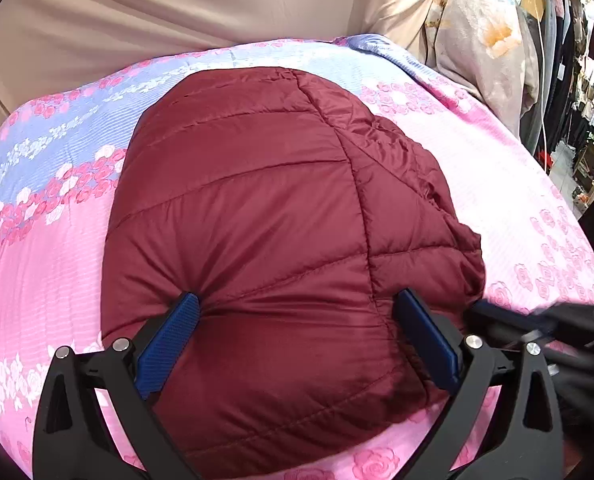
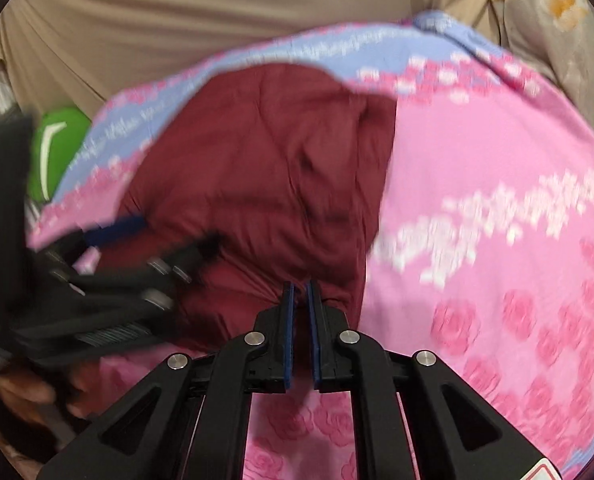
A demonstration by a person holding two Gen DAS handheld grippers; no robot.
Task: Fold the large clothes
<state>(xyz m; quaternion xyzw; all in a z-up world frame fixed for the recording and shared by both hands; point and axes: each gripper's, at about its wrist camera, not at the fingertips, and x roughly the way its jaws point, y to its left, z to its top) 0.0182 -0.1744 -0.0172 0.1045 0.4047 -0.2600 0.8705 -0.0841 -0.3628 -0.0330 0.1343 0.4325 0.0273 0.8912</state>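
Observation:
A dark red quilted puffer jacket lies folded into a compact bundle on a pink and blue floral bedspread. My left gripper is open, its blue pads straddling the jacket's near bulge and pressing into it. In the right wrist view the jacket fills the middle. My right gripper is nearly shut, pinching a fold of the jacket's near edge. The left gripper also shows blurred at the left of the right wrist view. The right gripper shows at the right edge of the left wrist view.
Beige fabric hangs behind the bed. A pale floral cloth drapes at the right. A clothes rack and shop shelves stand far right. A green object lies at the bed's left edge.

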